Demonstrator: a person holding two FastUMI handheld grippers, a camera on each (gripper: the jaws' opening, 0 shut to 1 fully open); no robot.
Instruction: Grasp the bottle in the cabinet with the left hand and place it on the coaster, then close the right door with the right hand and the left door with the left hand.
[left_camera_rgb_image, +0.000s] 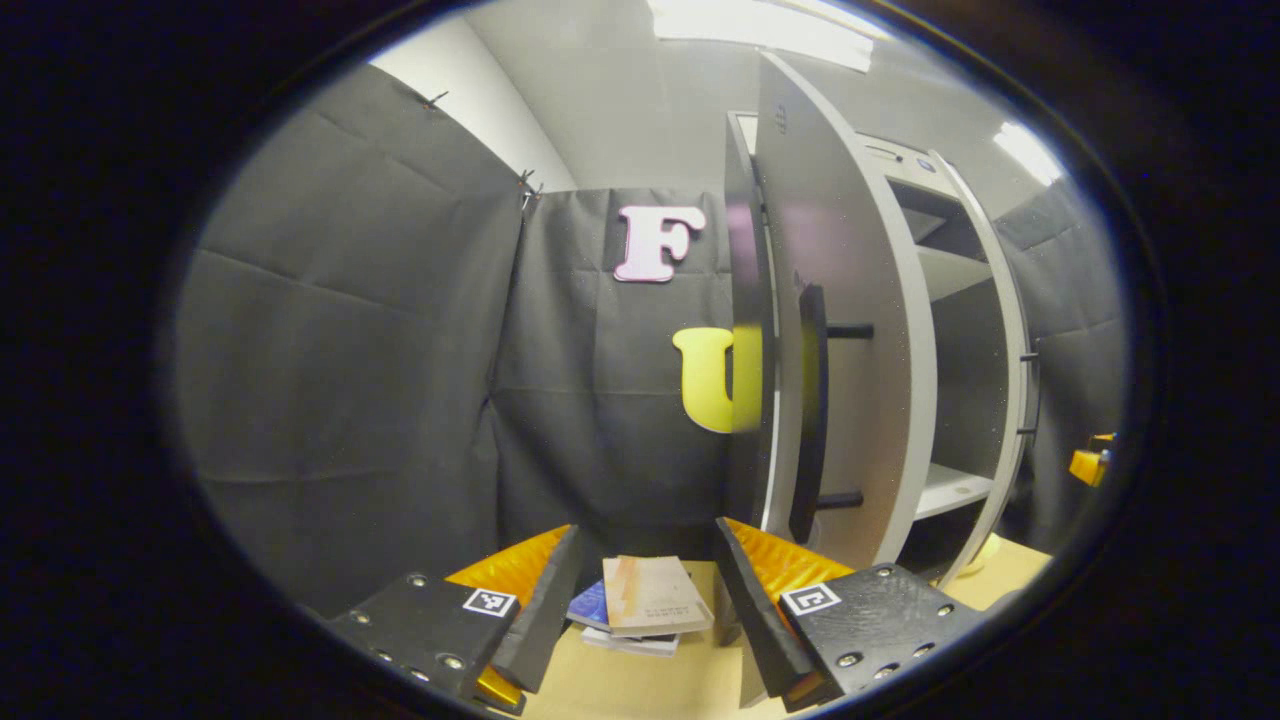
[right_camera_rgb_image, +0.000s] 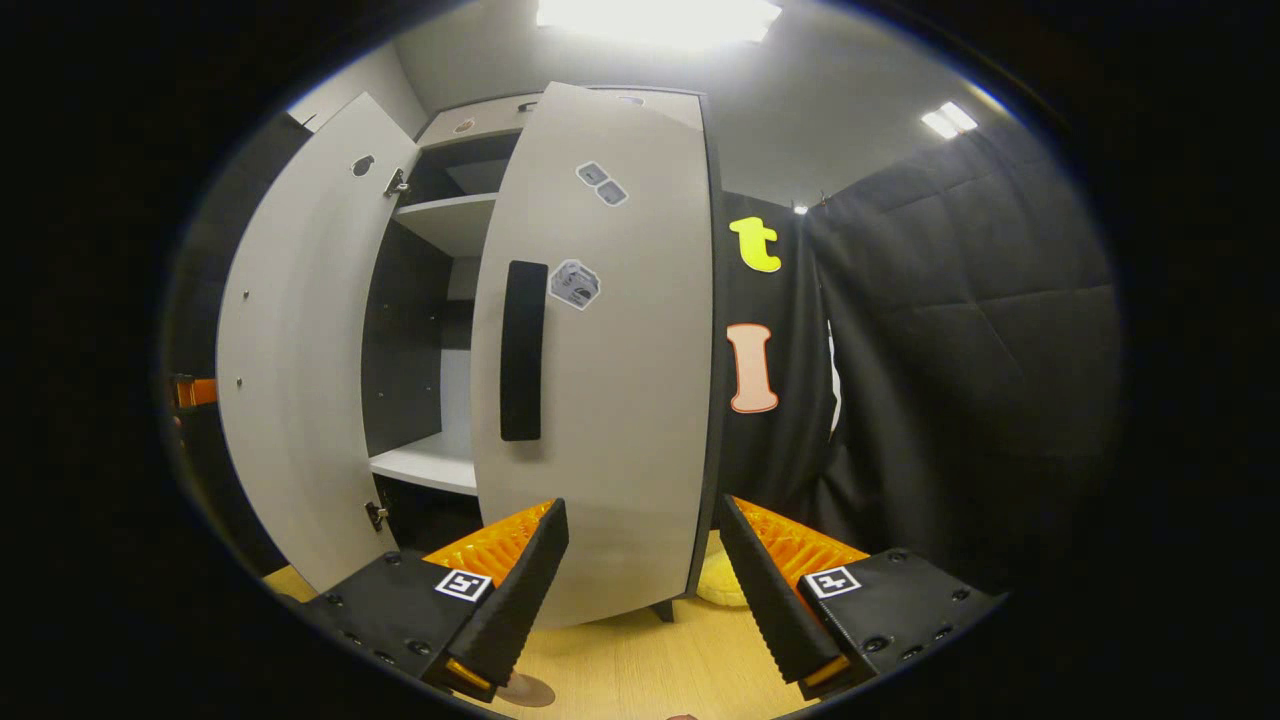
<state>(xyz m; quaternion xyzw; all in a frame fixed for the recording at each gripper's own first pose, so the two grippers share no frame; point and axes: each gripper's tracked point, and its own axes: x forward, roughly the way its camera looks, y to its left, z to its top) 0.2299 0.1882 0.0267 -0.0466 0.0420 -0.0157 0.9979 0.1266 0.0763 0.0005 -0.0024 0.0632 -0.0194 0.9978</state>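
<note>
The grey cabinet's right door (right_camera_rgb_image: 610, 400) stands partly swung in, its black handle (right_camera_rgb_image: 522, 350) facing me. My right gripper (right_camera_rgb_image: 645, 600) is open just in front of that door's lower part, with nothing between its fingers. The left door (right_camera_rgb_image: 290, 370) hangs wide open, and bare shelves (right_camera_rgb_image: 430, 462) show between the two doors. A brown coaster (right_camera_rgb_image: 528, 690) peeks out by my right gripper's left finger. In the left gripper view the left door (left_camera_rgb_image: 850, 330) is seen nearly edge-on with its black handle (left_camera_rgb_image: 810, 420). My left gripper (left_camera_rgb_image: 645, 610) is open, to the left of that door.
A stack of books (left_camera_rgb_image: 645, 600) lies on the wooden table (left_camera_rgb_image: 640, 685) beyond my left gripper. Something yellow (right_camera_rgb_image: 720, 585) sits on the table behind the right door. The other gripper's orange body (left_camera_rgb_image: 1090, 462) shows past the cabinet. Black cloth walls close in both sides.
</note>
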